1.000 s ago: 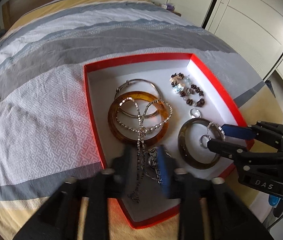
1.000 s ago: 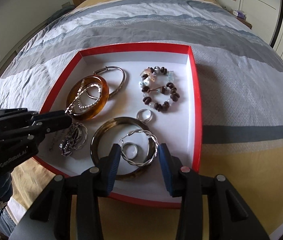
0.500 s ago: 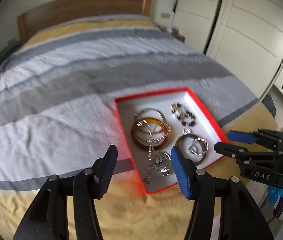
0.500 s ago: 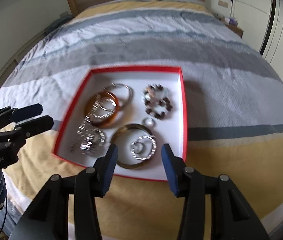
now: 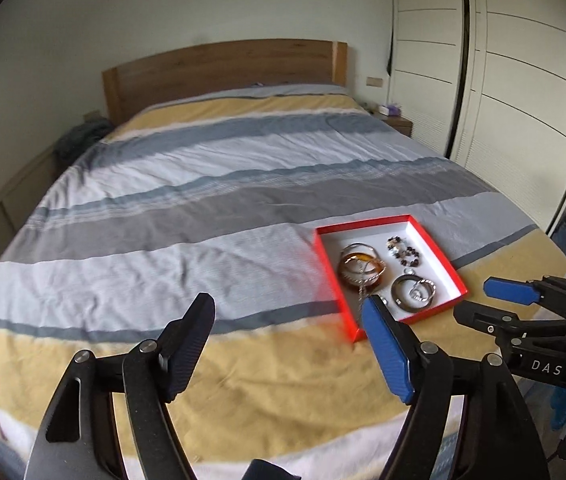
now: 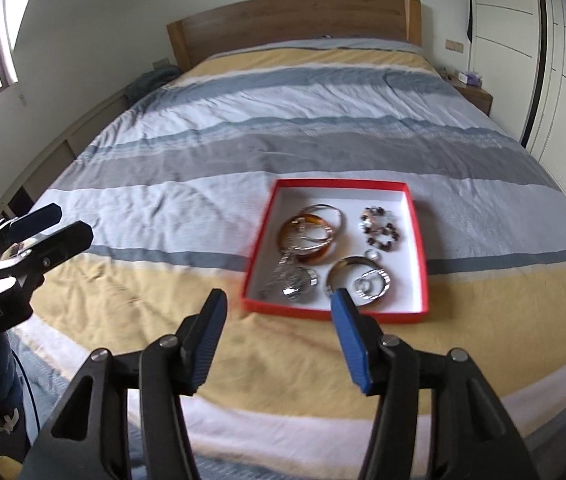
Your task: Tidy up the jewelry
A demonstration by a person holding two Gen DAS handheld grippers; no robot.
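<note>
Red tray (image 6: 417, 236) with a white floor lies flat on the bed (image 6: 243, 160), on the striped cover near the foot end, where the grey-and-white bands meet the yellow band.

Contents of the tray, right wrist view: an amber bangle (image 6: 283, 236) in the left half, with a thin silver bangle (image 6: 333, 212) overlapping its far edge and a silver chain (image 6: 297, 236) lying across it. The chain runs toward the near left corner and ends in a heap of silver pieces (image 6: 293, 282). A dark bead bracelet (image 6: 381, 226) sits in the far right part, apart from the bangles. A small ring (image 6: 371, 255) lies just below the beads. A dark bangle (image 6: 339, 268) sits in the near right part, with silver hoops (image 6: 371, 285) lying inside it.

Left hand-held gripper (image 5: 287, 312): jaws apart and opening, nothing between them, held above the yellow band to the left of the tray; its blue finger overlaps the tray's near corner in view.

Right hand-held gripper (image 6: 277, 306): jaws apart and opening, nothing between them, held above the bed in front of the tray's near edge.

Neither gripper touches the tray or any item in it.

Wooden headboard (image 6: 291, 20) at the far end; white wardrobe doors (image 5: 523, 80) along the right side.
</note>
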